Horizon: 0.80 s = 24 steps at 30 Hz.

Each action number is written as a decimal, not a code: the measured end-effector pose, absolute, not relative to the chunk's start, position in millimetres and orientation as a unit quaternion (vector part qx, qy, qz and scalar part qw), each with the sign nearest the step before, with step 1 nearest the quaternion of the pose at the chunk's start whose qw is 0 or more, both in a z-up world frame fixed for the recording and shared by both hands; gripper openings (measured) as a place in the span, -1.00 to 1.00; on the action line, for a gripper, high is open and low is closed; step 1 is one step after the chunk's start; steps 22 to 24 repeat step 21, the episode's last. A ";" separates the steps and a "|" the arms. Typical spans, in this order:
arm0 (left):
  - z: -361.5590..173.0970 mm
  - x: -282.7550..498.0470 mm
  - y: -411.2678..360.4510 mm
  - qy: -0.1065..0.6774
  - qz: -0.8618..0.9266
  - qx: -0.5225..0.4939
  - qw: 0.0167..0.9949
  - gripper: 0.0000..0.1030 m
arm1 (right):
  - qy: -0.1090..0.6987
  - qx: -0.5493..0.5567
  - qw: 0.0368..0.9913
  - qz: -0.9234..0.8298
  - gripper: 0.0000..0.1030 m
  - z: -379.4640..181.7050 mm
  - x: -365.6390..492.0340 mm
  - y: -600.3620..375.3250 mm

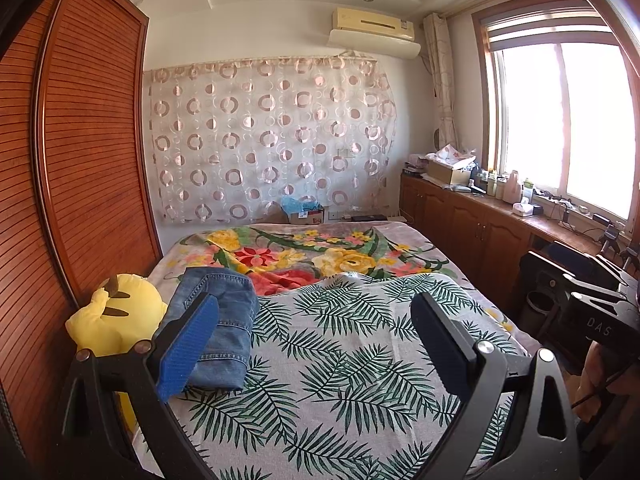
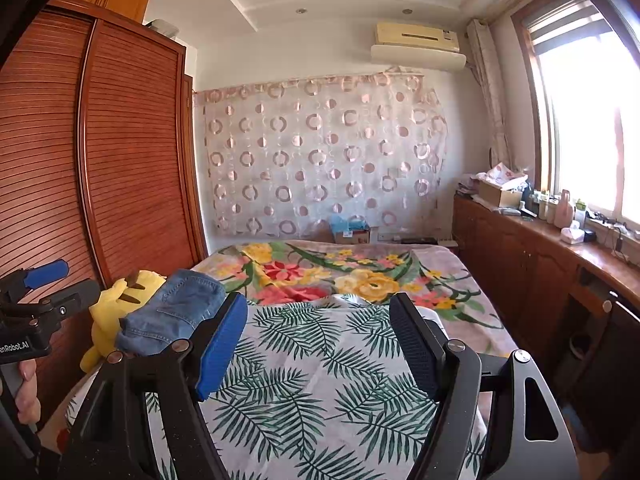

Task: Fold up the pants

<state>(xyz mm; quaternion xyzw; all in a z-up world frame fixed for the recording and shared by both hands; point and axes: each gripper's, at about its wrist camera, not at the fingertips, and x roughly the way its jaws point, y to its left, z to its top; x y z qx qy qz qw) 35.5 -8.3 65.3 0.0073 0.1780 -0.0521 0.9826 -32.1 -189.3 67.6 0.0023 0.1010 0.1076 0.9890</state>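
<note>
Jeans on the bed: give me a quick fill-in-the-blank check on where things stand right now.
1. The jeans lie ____ on the leaf-print sheet.
2. Right beside the jeans sits a ____ plush toy.
3. The left gripper and right gripper both have their jaws ____, holding nothing.
4. The air conditioner hangs on the wall above the ____.

Missing words: folded; yellow; open; curtain

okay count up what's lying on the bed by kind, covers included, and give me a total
Folded jeans: 1
Yellow plush toy: 1
Palm-leaf sheet: 1
Floral blanket: 1
Total: 4
</note>
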 end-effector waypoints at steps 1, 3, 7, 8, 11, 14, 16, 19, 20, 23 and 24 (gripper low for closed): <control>65.0 36.3 -9.0 0.177 -0.052 0.007 0.983 0.89 | 0.101 0.002 0.989 0.108 0.46 67.2 -32.4 -188.9; 65.0 36.3 -9.0 0.178 -0.052 0.007 0.983 0.89 | 0.100 0.000 0.989 0.106 0.46 67.2 -32.8 -188.4; 65.3 35.1 -8.5 0.177 -0.052 0.008 0.983 0.89 | 0.100 0.000 0.989 0.106 0.47 67.8 -32.5 -188.4; 65.4 35.3 -8.5 0.177 -0.052 0.007 0.983 0.89 | 0.100 0.000 0.989 0.106 0.47 68.6 -32.3 -188.5; 65.3 35.4 -8.7 0.177 -0.052 0.007 0.983 0.89 | 0.100 0.000 0.989 0.106 0.47 68.6 -32.2 -188.6; 65.1 35.4 -8.8 0.177 -0.051 0.007 0.983 0.89 | 0.100 0.001 0.989 0.106 0.47 68.5 -33.1 -188.6; 65.0 35.3 -8.8 0.178 -0.053 0.007 0.983 0.89 | 0.100 0.001 0.989 0.107 0.47 68.2 -33.4 -187.9; 64.8 35.4 -9.1 0.178 -0.052 0.007 0.983 0.89 | 0.100 0.002 0.989 0.107 0.47 68.1 -33.6 -187.1; 64.8 35.2 -8.9 0.178 -0.052 0.008 0.983 0.89 | 0.100 0.002 0.989 0.107 0.47 67.8 -33.6 -187.0; 64.7 35.3 -9.0 0.178 -0.053 0.008 0.983 0.89 | 0.100 0.002 0.989 0.106 0.47 67.7 -33.6 -186.8; 64.7 35.3 -9.0 0.178 -0.053 0.008 0.983 0.89 | 0.100 0.002 0.989 0.106 0.47 67.7 -33.6 -186.8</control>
